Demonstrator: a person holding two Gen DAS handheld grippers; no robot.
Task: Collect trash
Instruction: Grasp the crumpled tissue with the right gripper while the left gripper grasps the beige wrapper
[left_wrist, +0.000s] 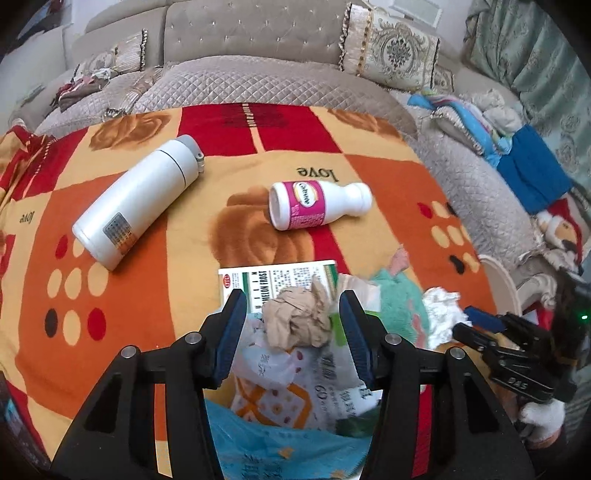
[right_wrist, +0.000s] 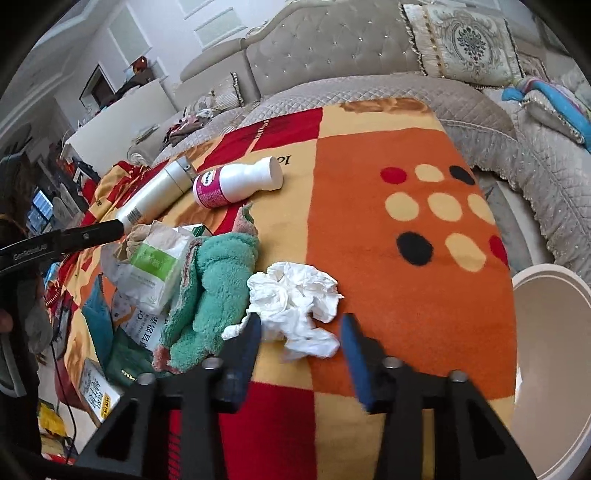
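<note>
On the bright blanket (right_wrist: 388, 140), a crumpled white tissue (right_wrist: 295, 306) is seen just in front of the right tongs (right_wrist: 301, 332). These tongs are partly open, and the tissue lies between the tips, but no squeeze on it can be seen. The white bin (right_wrist: 554, 354) is found to the right, so the right hand is judged the nearer one for this piece.

A brown paper ball (left_wrist: 299, 317) is seen between the tips of the left tongs (left_wrist: 291, 321). They are half open, and a firm hold cannot be told. A box (left_wrist: 258, 284) marked "FROST" is placed just behind the ball.

Farther off, a small bottle (left_wrist: 317, 205) with a pink label is laid on its side, its cap pointed to the right in the left view. The word "love" is printed on the blanket. A tall white flask (left_wrist: 136, 199) is laid slanted beside it.
</note>
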